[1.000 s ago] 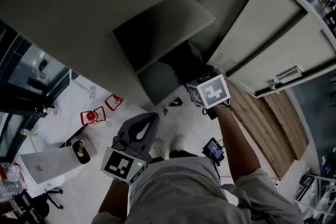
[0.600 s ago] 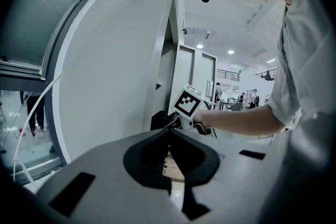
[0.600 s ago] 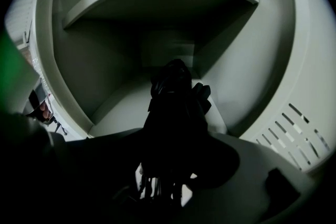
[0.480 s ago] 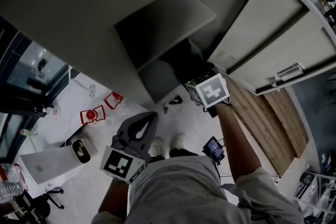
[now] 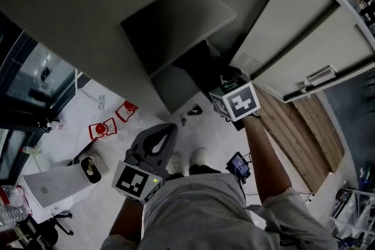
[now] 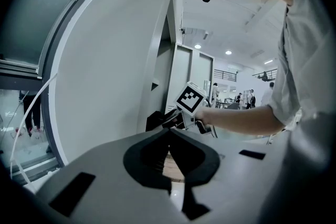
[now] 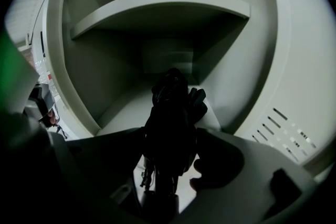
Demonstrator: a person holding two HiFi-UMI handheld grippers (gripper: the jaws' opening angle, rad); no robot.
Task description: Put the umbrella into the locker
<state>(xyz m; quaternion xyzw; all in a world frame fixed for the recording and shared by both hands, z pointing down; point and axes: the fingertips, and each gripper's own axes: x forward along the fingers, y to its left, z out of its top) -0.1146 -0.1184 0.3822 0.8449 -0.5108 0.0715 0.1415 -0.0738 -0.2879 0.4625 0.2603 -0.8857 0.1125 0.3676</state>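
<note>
Umbrella [image 7: 170, 97] — black and folded — fills the middle of the right gripper view, its far end reaching into the locker [image 7: 247, 76] compartment below the shelf [image 7: 157, 5]. It lies between the jaws of the right claw [image 7: 176, 136], which stand wide apart and have just been opening. A strip of light shows between the umbrella and the jaw at the right of the frame, so the pads do not press on it. Whether it touches the darker jaw at the left I cannot tell. At the lower right of that view the locker door [image 7: 286, 126] shows its vent slots.

In the head view the right claw's marker cube [image 5: 239, 101] sits centre right, at the mouth of the locker's dark opening, and the locker door is swung out toward the upper right. The left claw [image 5: 171, 129] hangs lower, centre left, over the pale floor [image 5: 105, 196], well apart from the opening. In the left gripper view its jaws meet at the tips with nothing between them — the person's arm [image 6: 236, 119] stretches across behind them.
</note>
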